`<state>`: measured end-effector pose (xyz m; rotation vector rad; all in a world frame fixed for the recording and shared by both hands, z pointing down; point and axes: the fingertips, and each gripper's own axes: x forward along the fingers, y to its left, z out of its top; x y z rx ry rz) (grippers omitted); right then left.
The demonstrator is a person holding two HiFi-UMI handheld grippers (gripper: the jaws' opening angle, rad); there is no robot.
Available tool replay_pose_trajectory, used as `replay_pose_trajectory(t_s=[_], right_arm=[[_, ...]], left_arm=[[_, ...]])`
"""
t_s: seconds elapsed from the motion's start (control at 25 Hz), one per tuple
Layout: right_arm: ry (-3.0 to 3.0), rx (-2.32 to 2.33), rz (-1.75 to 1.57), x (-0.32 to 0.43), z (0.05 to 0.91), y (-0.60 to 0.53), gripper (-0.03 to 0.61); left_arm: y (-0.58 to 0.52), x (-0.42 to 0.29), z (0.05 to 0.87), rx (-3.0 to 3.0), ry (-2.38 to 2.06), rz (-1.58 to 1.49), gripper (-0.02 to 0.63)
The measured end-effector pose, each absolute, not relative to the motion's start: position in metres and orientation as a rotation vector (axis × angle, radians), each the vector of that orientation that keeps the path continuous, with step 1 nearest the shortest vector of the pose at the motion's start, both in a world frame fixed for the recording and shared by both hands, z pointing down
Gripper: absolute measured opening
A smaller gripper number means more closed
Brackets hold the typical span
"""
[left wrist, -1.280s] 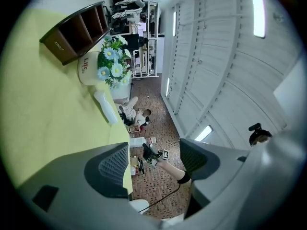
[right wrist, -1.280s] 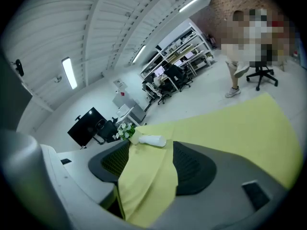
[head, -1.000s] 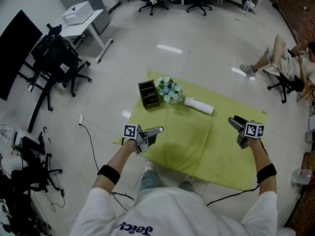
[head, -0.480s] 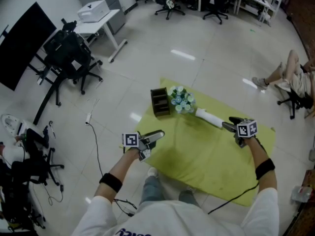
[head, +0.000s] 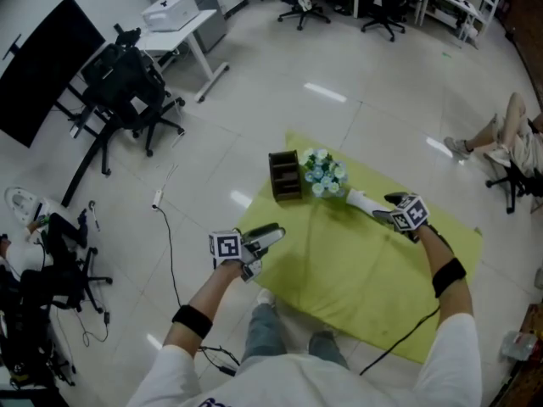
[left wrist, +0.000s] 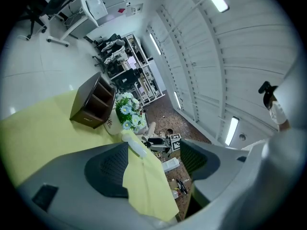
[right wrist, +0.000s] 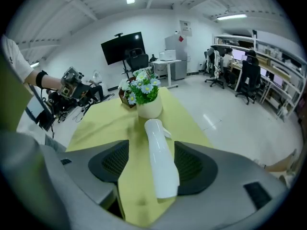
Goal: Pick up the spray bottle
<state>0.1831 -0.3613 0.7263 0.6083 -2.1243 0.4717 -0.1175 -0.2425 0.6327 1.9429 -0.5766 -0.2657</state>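
Observation:
The white spray bottle (head: 360,200) lies on its side on the yellow-green cloth (head: 356,270), just right of the flower pot (head: 323,172). My right gripper (head: 383,210) is open and low over the cloth. In the right gripper view the spray bottle (right wrist: 160,162) lies lengthwise between the two pads of the right gripper (right wrist: 152,166), nearer the right pad, with a gap at the left pad. My left gripper (head: 265,236) hovers open over the cloth's near left edge. The left gripper (left wrist: 153,164) has nothing between its pads, and the spray bottle (left wrist: 136,145) shows far off.
A brown wooden organizer (head: 286,175) stands left of the flower pot. Around the cloth is white tiled floor. Office chairs (head: 127,87), a white desk (head: 182,32) and cables (head: 165,227) lie to the left. A person sits at the far right (head: 519,147).
My right gripper has moved forward and to the left until its open jaws straddle the bottle's base. The left gripper has stayed near the cloth's left edge.

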Motion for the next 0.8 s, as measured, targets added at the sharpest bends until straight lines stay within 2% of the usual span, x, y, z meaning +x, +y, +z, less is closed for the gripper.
replay_pose_trajectory(t_s=[0.28, 0.8], right_arm=[[-2.04, 0.524, 0.39, 0.159, 0.762, -0.378, 0.311], [-1.893, 0.444, 0.337, 0.133, 0.815, -0.396, 0.321]], left_arm=[[-0.242, -0.135, 0.637, 2.047, -0.684, -0.202, 0.336], [-0.249, -0.144, 0.643, 2.323, -0.937, 0.092, 0.341]])
